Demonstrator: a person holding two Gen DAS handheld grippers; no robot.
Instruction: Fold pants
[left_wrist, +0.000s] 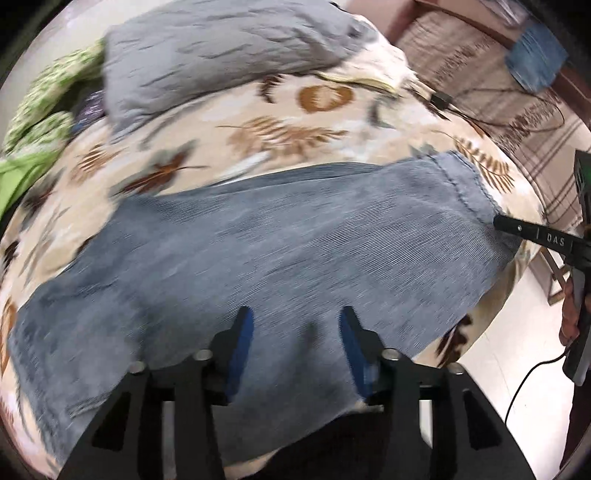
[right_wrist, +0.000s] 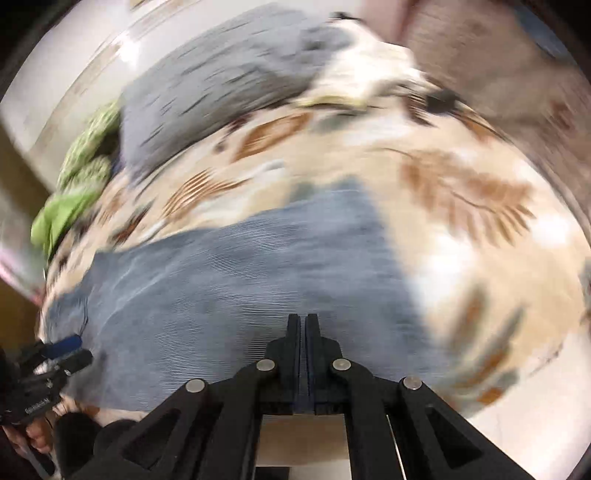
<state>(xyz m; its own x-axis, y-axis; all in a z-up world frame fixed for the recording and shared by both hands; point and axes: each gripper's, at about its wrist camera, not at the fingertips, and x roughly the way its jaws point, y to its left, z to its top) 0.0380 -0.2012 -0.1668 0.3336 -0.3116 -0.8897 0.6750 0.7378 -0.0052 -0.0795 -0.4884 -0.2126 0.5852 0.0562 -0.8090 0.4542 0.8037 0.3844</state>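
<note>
My left gripper (left_wrist: 295, 332) stands apart over the pants (left_wrist: 277, 251), nothing between its jaws; my right gripper (right_wrist: 303, 321) is pressed together at the hem, probably pinching it. The pants lie flat across the leaf-print blanket (left_wrist: 258, 122), pillow (left_wrist: 221, 48) beyond.

Evidently a home bedroom: leaf-printed bedspread (left_wrist: 280, 122) over a bed, grey pillow (left_wrist: 221, 48) at the far end, clothes heaped far left.
</note>
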